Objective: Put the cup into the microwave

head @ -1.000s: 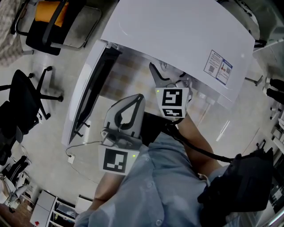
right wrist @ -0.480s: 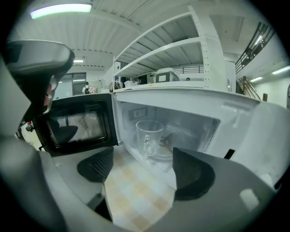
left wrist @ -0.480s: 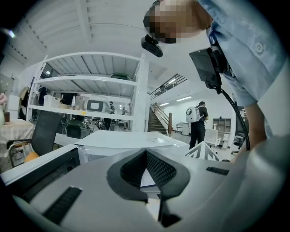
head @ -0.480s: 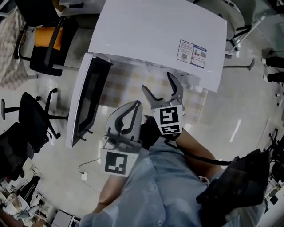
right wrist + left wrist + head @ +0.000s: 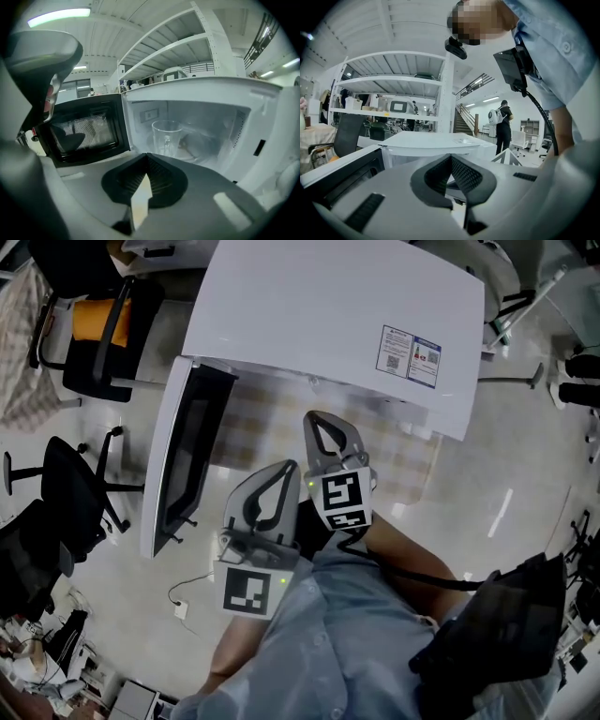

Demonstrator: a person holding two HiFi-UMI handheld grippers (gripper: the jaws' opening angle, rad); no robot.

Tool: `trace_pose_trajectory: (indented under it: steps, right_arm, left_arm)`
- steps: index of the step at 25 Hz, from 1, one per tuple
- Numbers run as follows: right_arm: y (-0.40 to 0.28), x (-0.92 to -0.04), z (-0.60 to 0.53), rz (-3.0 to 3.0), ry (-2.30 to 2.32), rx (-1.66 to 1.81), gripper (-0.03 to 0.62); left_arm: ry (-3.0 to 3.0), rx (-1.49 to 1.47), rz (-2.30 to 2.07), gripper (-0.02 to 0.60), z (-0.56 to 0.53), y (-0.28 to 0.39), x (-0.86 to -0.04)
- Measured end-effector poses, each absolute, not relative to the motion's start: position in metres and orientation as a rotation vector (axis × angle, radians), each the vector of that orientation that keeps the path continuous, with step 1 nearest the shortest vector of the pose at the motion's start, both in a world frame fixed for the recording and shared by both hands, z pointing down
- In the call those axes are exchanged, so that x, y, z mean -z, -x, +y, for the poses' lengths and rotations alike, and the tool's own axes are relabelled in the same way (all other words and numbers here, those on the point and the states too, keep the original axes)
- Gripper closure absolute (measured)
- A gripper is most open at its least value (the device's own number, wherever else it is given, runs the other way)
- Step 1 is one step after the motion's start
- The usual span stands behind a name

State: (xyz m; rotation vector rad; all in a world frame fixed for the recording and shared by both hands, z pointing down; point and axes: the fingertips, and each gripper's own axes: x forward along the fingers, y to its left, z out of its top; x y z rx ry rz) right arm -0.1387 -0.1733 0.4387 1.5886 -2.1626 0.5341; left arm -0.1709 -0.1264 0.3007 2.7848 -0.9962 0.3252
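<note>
Standing upright on the turntable (image 5: 202, 146) inside the microwave (image 5: 236, 129), the clear glass cup (image 5: 165, 136) sat at 12 o'clock from the right gripper (image 5: 146, 157), apart from it and not held. Right gripper: jaws had just been closing and met tip to tip, with nothing between them. Microwave door (image 5: 84, 129) stood swung open at 9 o'clock of the cavity. Left gripper (image 5: 451, 158): jaws together, empty. In the head view it lay at 7 o'clock of the right gripper, just beside it, both in front of the open cavity.
</note>
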Motion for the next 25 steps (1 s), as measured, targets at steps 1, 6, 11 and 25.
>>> trace_pose_trajectory:
  steps: [1,6,11,25]
  right_arm:
    - [0.143,-0.441,-0.177,-2.165,-1.579,-0.544,0.592]
    - [0.155,-0.463,-0.203,-2.136,-1.565,-0.631,0.592]
    - [0.156,-0.477,-0.224,-2.111,-1.581,-0.689,0.592]
    - [0.142,-0.483,-0.259,-2.085,-1.582,-0.705,0.592]
  left_arm:
    - [-2.778,-0.331,-1.0,0.577,-0.129,0.173,-0.303]
    - [-2.735,-0.353,-1.01,0.577,-0.148,0.178,-0.315]
    - [-2.691,-0.391,-1.018,0.577,-0.167,0.184,-0.33]
    - [-2.639,-0.373,-1.05,0.577,-0.199,0.189,-0.34]
